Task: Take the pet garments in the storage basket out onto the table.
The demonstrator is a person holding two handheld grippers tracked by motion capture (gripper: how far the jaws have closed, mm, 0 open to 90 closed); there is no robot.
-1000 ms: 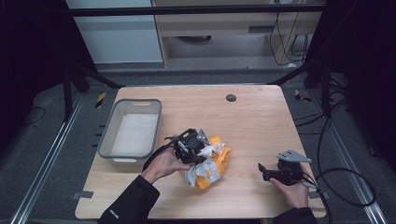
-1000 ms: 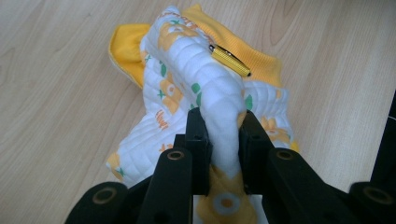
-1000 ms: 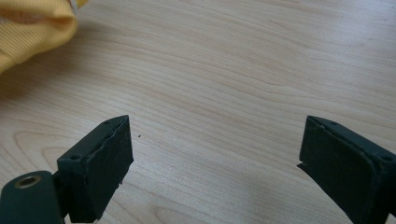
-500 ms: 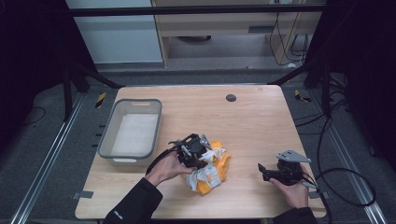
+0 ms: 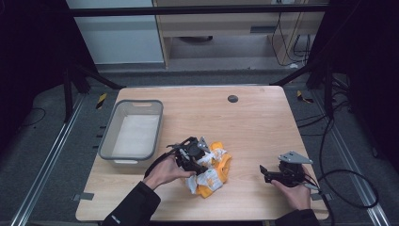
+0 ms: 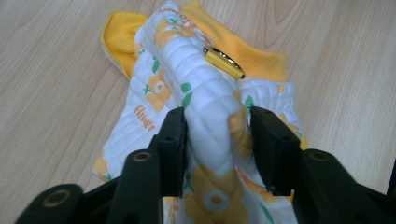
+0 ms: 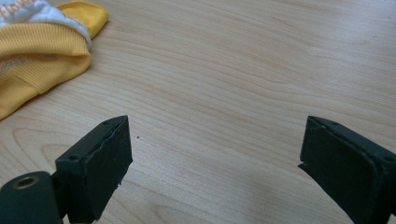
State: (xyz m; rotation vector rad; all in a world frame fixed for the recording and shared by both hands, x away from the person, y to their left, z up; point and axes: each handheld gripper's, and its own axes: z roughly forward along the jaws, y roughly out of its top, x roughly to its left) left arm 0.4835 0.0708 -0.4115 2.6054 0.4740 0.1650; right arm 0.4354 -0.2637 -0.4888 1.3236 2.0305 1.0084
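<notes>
The left gripper (image 6: 217,135) has just been opening; a fold of the small white quilted cloth with yellow flowers and a yellow edge (image 6: 205,98) sits between its jaws. The cloth lies bunched on the wooden worktop (image 5: 254,127), near the grey plastic bin (image 5: 134,134). The right gripper (image 7: 212,163) rests well apart, jaws wide.

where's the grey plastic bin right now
In the high view the grey bin sits on the table's left side, just left of the left gripper and the yellow garment.

Bright lit tabletop, dark surroundings, soft blur
</notes>
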